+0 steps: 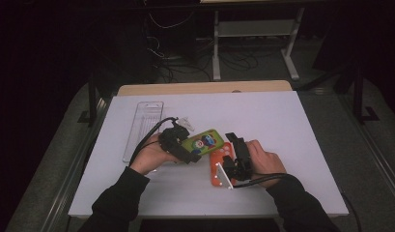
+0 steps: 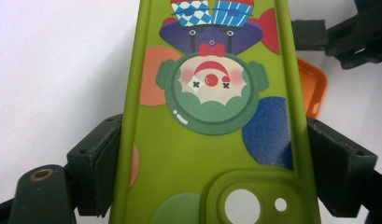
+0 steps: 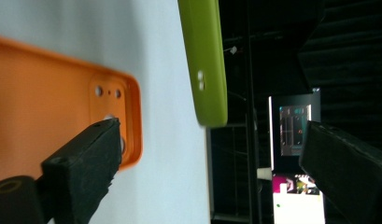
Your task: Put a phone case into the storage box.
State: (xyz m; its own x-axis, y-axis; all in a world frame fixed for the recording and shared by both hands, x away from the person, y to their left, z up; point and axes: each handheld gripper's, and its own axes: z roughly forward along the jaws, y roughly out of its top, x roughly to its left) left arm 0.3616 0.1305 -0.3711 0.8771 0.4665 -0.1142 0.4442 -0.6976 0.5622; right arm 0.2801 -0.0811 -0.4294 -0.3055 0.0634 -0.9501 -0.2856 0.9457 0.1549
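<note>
Gripping the green phone case [image 2: 212, 154] by its two long edges, the left gripper [image 1: 178, 142] had its black jaws pressed against either side of the case, near the end with the camera cutout. That case, a lime-green soft shell printed with a cartoon clown face and coloured circles, sat above the white tabletop [image 1: 291, 125] near its middle, its printed back facing up in the high view [image 1: 203, 141]. In the right gripper view its thin green edge [image 3: 205, 60] stood clear of the table surface.

Beside it lay a flat orange phone case [image 1: 217, 166], hollow side up on the table, its corner [image 2: 314, 88] showing just past the green case's edge. The right gripper [image 1: 236, 154] hovered over this orange case with its jaws spread wide apart, closed on nothing; one jaw overlapped the orange case's camera-hole corner [image 3: 111, 107] in its own view, though contact could not be told. A clear plastic tray [image 1: 143, 126] lay towards the table's left side, behind the left hand [image 1: 149, 155].
</note>
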